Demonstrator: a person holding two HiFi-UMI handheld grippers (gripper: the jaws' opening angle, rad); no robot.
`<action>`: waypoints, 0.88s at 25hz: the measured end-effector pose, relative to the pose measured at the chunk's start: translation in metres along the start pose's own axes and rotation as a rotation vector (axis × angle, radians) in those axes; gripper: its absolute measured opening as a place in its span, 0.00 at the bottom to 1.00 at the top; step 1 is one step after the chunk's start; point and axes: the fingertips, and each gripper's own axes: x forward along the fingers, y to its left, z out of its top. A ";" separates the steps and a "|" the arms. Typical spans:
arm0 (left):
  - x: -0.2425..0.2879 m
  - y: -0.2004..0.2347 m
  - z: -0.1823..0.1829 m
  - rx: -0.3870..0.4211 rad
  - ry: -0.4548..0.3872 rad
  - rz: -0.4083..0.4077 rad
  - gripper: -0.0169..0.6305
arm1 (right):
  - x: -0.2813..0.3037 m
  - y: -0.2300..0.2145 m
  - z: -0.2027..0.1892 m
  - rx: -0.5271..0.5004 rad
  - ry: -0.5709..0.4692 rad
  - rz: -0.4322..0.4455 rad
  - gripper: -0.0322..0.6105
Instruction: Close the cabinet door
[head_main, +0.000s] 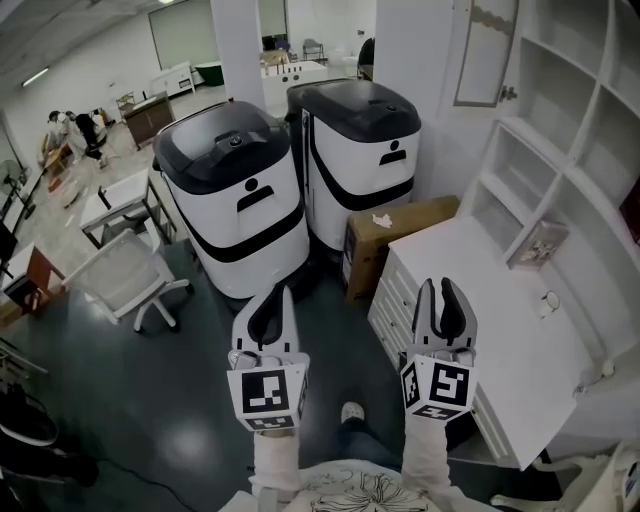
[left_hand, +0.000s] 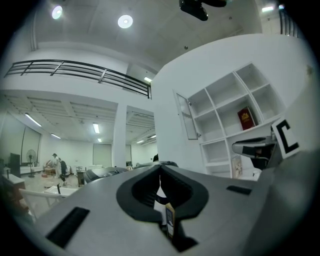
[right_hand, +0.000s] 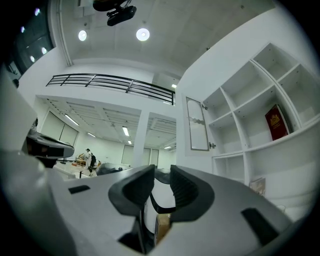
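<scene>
The cabinet door (head_main: 485, 50) is a white framed panel that stands swung open at the top of the white shelf unit (head_main: 580, 130), with a small knob on its edge. It also shows in the left gripper view as the cabinet door (left_hand: 186, 116) and in the right gripper view as the cabinet door (right_hand: 197, 125), far ahead and higher than both grippers. My left gripper (head_main: 276, 292) (left_hand: 160, 166) is shut with nothing in it. My right gripper (head_main: 443, 285) (right_hand: 162, 170) is open, with an empty gap between its jaws. Both point forward, side by side, well short of the door.
Two large white-and-black machines (head_main: 235, 190) (head_main: 365, 150) stand ahead, a cardboard box (head_main: 395, 235) beside them. A white drawer desk (head_main: 490, 330) lies under the right gripper. A red book (right_hand: 276, 121) stands on a shelf. An office chair (head_main: 125, 275) sits left; people stand far left.
</scene>
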 end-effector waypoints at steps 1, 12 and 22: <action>0.012 0.000 0.004 0.002 -0.008 0.005 0.03 | 0.013 -0.004 0.001 0.002 -0.005 0.003 0.18; 0.133 -0.006 0.009 0.014 -0.026 0.052 0.03 | 0.137 -0.047 -0.005 -0.014 -0.048 0.031 0.18; 0.188 -0.014 -0.005 0.005 0.009 0.064 0.03 | 0.190 -0.064 -0.026 -0.018 -0.026 0.052 0.18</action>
